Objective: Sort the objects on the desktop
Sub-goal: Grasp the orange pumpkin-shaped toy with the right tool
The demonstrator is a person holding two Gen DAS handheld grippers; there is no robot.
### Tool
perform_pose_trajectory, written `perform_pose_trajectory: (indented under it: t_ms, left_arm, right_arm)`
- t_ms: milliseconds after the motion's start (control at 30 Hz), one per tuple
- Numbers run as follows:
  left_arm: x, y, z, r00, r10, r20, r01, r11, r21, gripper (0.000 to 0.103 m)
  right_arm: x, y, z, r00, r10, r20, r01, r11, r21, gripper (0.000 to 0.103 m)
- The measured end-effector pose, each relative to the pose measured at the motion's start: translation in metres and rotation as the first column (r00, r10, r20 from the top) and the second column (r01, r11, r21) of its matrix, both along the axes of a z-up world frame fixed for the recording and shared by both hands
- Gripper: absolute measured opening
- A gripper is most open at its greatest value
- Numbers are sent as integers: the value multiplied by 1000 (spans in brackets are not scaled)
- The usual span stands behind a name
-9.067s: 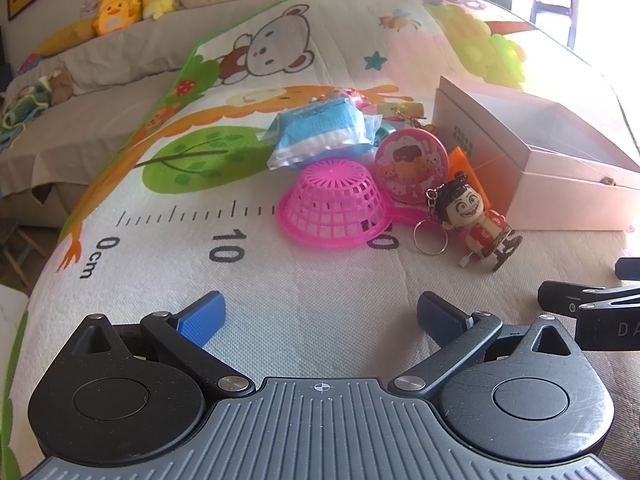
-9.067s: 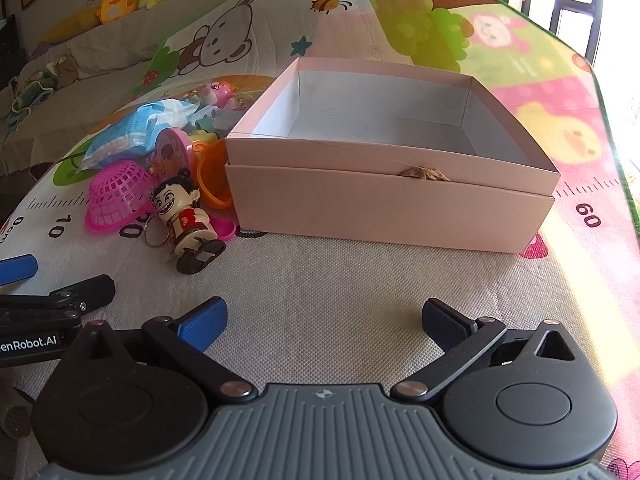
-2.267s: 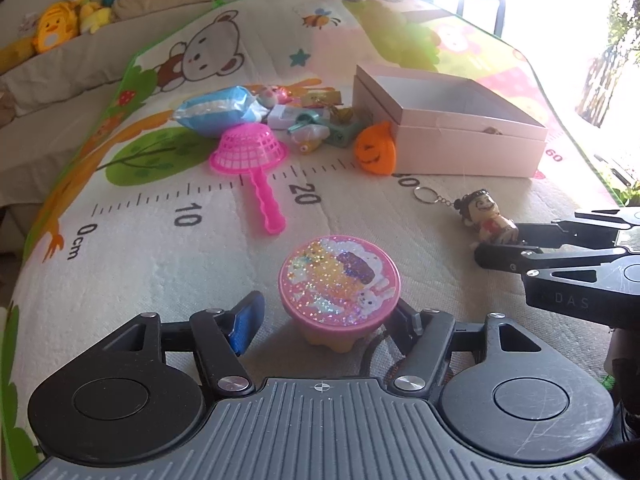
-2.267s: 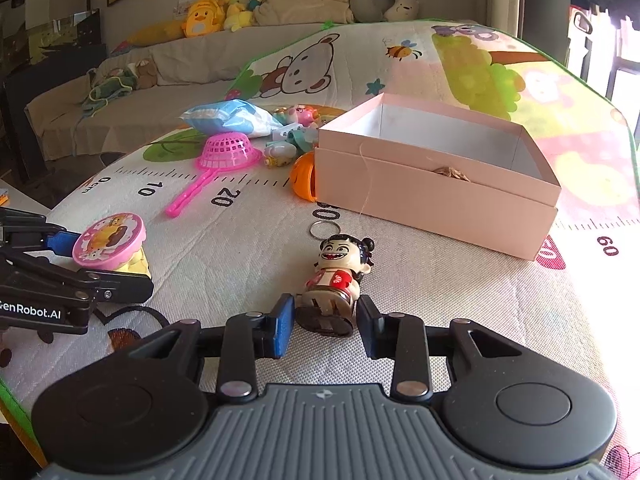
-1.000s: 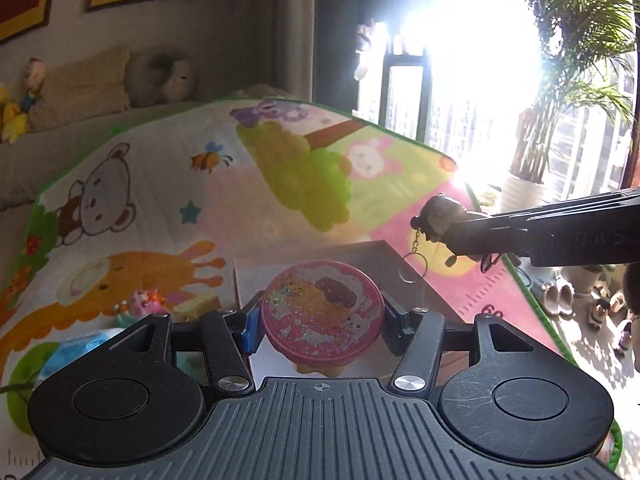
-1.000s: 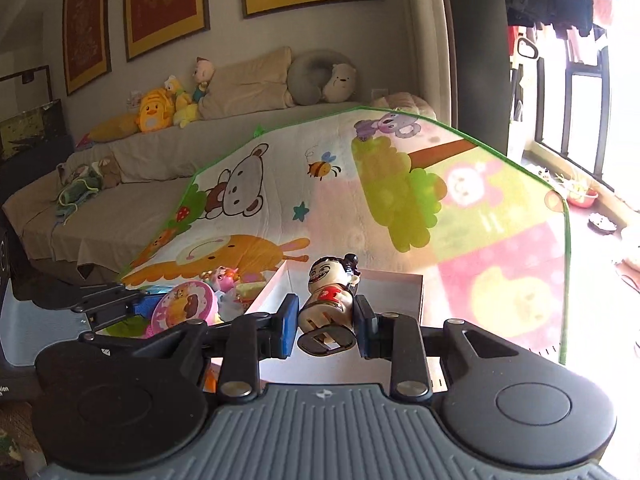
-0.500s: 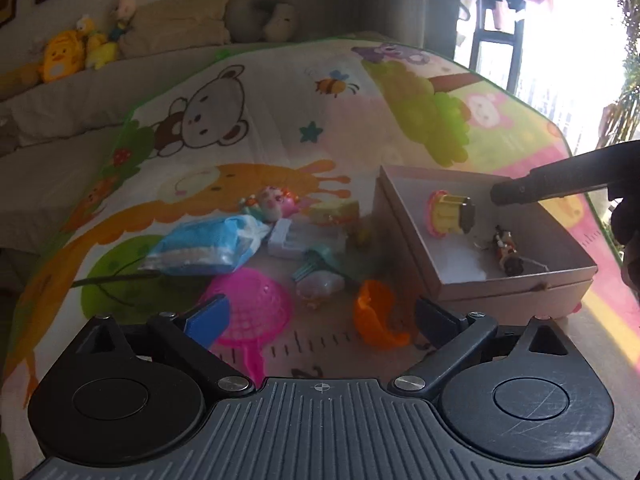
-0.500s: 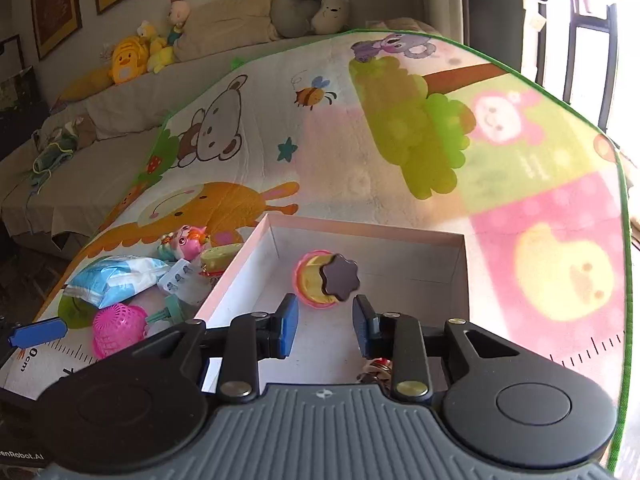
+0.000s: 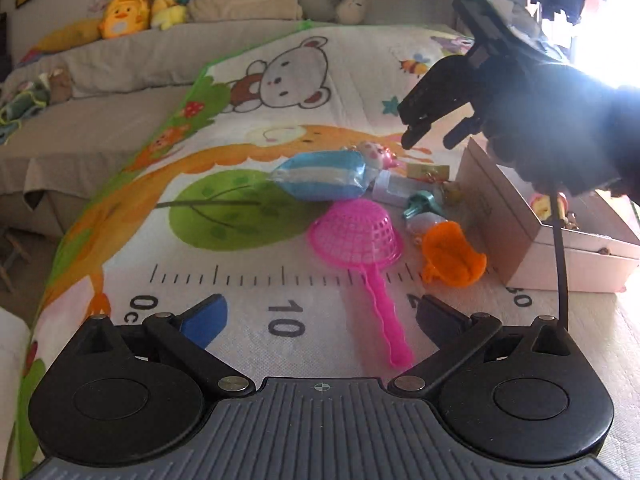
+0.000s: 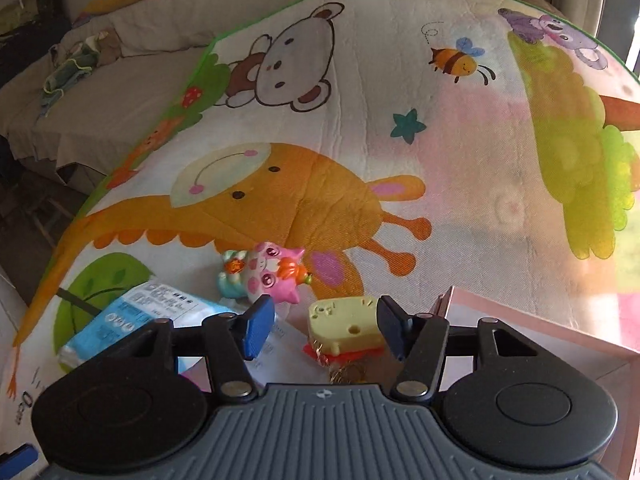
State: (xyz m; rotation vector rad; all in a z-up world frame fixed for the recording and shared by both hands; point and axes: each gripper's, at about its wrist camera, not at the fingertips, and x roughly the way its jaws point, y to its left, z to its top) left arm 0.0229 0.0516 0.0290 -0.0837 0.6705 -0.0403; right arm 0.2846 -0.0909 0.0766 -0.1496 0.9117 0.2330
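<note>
My left gripper (image 9: 320, 316) is open and empty, low over the mat, with the pink strainer's handle (image 9: 386, 324) between its fingers. The pink strainer's basket (image 9: 354, 238) lies upside down ahead. My right gripper (image 10: 326, 330) is open, its fingers on either side of a yellow cheese-shaped toy (image 10: 346, 324) without touching it. In the left wrist view the right gripper (image 9: 424, 128) hangs above the toy pile. The pink box (image 9: 560, 240) stands on the right and holds a round pink toy (image 9: 546, 204).
An orange pumpkin cup (image 9: 454, 254), a blue tissue pack (image 9: 320, 180), a pink cat toy (image 10: 268, 272) and a teal toy (image 9: 422, 204) lie beside the box. The box corner (image 10: 446, 300) is just right of my right gripper. A sofa with plush toys (image 9: 124, 14) is behind.
Both grippers left the box, where the round toy and doll keychain now lie. My left gripper dropped to the strainer handle; my right gripper moved left and down over the cheese toy.
</note>
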Motion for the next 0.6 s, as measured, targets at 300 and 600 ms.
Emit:
perform_pose_trajectory:
  t_ms: [300,600]
  left_arm:
    - [-10,21,-9,999,35,-14,-36,998,-49,103]
    - [-25,-2,-4,997,-74,-4,74,996,-44,103]
  right_arm:
    - [20,7,-20,992,-40,-119,38,999,-23,35]
    - [-71,14,1,968,175,-182,-162,983,85,35]
